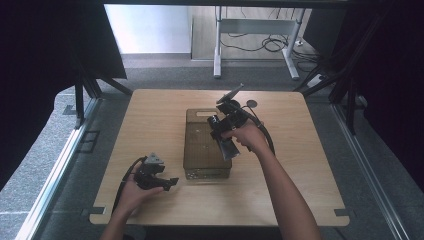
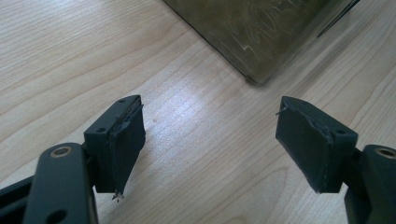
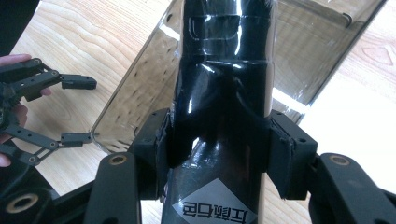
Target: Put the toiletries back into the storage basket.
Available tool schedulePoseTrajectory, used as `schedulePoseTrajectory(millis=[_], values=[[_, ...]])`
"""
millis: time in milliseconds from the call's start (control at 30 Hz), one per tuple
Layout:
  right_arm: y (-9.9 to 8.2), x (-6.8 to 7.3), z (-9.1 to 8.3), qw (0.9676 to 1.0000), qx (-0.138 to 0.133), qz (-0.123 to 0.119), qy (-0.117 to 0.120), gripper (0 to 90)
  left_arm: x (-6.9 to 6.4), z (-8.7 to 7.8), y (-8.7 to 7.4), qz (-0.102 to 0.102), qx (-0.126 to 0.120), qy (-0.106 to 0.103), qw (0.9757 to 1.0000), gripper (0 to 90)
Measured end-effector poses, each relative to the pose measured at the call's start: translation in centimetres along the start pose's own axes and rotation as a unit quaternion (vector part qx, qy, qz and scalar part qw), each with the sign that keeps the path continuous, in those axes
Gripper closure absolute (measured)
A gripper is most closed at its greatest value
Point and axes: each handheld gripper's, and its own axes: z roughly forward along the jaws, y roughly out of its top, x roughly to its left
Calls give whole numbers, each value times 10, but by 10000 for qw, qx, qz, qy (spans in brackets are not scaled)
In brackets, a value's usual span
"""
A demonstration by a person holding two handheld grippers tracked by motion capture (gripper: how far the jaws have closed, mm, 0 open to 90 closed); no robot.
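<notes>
Black bottle point(image 3: 223, 107), glossy and labelled, is clamped between the pads of the right gripper point(image 3: 219, 154) and is held over the smoky translucent bin point(image 1: 196, 145) at the middle of the wooden table point(image 1: 150, 120). Whether its base touches the bin cannot be made out. The left gripper point(image 2: 210, 140) is rested near the bin's corner, jaws spread wide, nothing between them.
</notes>
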Motion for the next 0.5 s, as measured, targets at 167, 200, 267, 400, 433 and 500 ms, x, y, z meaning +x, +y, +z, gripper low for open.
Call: schedulePoseTrajectory(millis=[167, 200, 267, 400, 433, 500], values=[[6, 2, 5, 10000, 51, 18, -22, 467, 0, -1, 0, -48, -26, 4, 10000, 243], [6, 2, 6, 10000, 45, 33, -17, 467, 1, -1, 0, -30, -35, 3, 10000, 243], [9, 4, 8, 10000, 65, 60, 15, 467, 1, -2, 0, -18, -61, 7, 10000, 243], [13, 7, 14, 9999, 129, 21, 51, 467, 1, -1, 0, -8, -56, 10, 10000, 243], [14, 8, 16, 9999, 126, 38, 78, 467, 1, -1, 0, -8, -56, 10, 10000, 243], [16, 8, 19, 9998, 134, 87, 94, 467, 1, -1, 0, -9, -60, 0, 10000, 243]])
